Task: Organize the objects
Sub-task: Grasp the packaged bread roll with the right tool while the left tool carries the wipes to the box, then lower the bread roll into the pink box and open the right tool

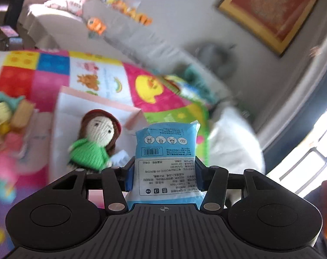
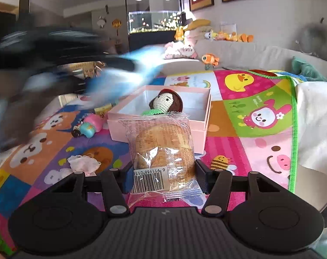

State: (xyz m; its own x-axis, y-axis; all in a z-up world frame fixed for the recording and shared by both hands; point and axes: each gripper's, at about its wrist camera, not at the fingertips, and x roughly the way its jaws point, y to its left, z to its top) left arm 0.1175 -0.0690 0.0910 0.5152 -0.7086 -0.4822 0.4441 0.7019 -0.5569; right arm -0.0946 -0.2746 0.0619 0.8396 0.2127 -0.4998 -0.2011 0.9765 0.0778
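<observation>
Right wrist view, near first: the right gripper (image 2: 162, 179) is clamped on a clear-wrapped pastry (image 2: 162, 151) at lower centre, the pack standing on end, its long axis running up the frame away from the camera, barcode end nearest. Just beyond its top edge sits the pink box (image 2: 159, 127), open, with a knitted doll (image 2: 166, 102) lying inside, head toward the far wall. So the box lies straight ahead along the pastry's axis. At upper left the left gripper (image 2: 61, 49) is a blur with something blue. Left wrist view: the left gripper holds a blue packet (image 1: 166, 151) upright, lengthwise between the pads, print upside down; the box lies ahead and left. I judge the right hand nearer the box.
</observation>
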